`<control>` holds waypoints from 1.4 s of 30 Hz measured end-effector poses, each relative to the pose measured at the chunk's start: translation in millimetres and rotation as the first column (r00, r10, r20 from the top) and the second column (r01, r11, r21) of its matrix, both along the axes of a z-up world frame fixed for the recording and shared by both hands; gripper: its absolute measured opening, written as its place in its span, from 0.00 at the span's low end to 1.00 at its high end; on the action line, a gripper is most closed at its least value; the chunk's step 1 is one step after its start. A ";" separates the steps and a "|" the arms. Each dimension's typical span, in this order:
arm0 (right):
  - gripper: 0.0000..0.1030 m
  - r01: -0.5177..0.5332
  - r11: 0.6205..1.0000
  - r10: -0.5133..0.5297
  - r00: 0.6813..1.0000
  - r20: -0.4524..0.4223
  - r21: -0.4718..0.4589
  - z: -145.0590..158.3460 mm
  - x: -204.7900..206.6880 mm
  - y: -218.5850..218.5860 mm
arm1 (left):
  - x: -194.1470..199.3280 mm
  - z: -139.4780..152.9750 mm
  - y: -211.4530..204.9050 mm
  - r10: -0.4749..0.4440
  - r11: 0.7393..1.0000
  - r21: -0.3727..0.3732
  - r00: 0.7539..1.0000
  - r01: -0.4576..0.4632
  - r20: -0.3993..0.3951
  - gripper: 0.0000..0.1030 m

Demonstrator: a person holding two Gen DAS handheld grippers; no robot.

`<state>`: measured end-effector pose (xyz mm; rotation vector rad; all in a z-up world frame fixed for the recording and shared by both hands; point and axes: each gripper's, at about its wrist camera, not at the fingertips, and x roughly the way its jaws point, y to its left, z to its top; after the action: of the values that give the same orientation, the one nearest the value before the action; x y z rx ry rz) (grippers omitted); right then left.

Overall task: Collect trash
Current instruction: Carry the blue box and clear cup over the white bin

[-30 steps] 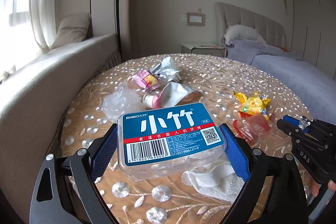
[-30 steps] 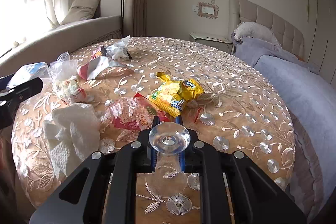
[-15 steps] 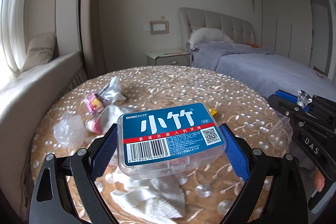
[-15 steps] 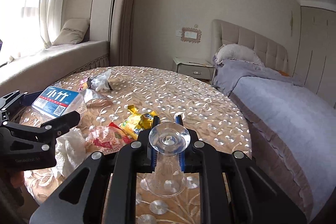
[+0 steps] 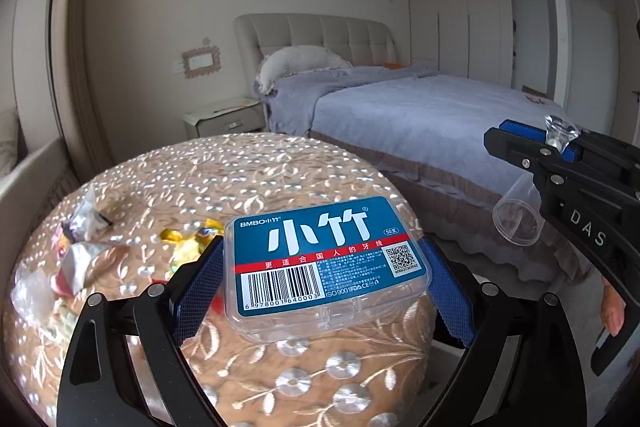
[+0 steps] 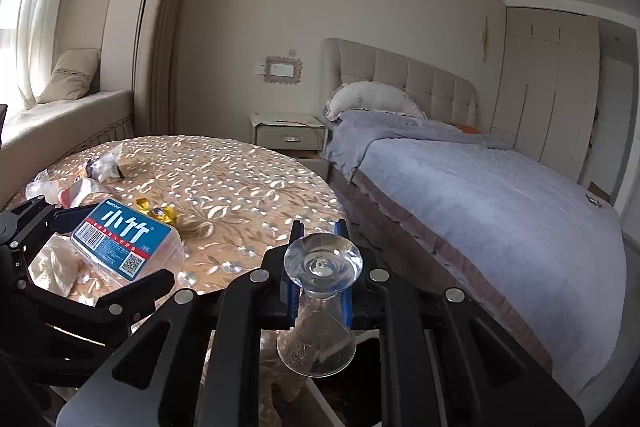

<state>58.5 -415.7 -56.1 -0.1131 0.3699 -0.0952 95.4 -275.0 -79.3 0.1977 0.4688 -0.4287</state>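
Both grippers had lifted and swung right since earlier frames; table [image 5: 248, 187] dropped lower in view, bed [image 6: 500, 195] now filled more. Left gripper [image 5: 320, 281] clamped box [image 5: 326, 259] above table edge. Right gripper [image 6: 319, 267] clamped upside-down clear cup [image 6: 320, 307] by its stem, past table edge. Wrappers [image 6: 100, 167] lay farther back on table.

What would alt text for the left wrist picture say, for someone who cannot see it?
The left gripper clamps a clear plastic box with a blue label above a round table with a patterned cloth strewn with wrappers. At right, the right gripper holds a clear plastic cup, with a bed behind.
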 end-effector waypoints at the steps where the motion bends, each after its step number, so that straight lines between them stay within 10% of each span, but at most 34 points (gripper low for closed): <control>1: 0.17 0.014 1.000 -0.014 1.000 -0.001 -0.001 -1.5 -2.6 -5.6 | -0.9 -2.6 -8.7 -0.018 1.000 0.008 1.000 0.018 -0.005 0.88; 27: 0.17 0.216 0.975 -0.209 0.972 -0.111 0.055 -67.9 -3.6 -140.3 | 9.4 -85.2 -199.4 -0.321 0.938 0.078 0.932 0.337 -0.169 0.88; 42: 0.17 0.220 0.969 -0.195 0.958 -0.210 0.107 -134.0 49.8 -184.3 | 61.8 -163.5 -248.3 -0.301 0.935 0.097 0.909 0.340 -0.290 0.88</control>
<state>108.3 -600.1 -190.0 0.0465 0.5856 -0.2690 157.2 -523.3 -242.8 0.3632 0.7430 -0.7525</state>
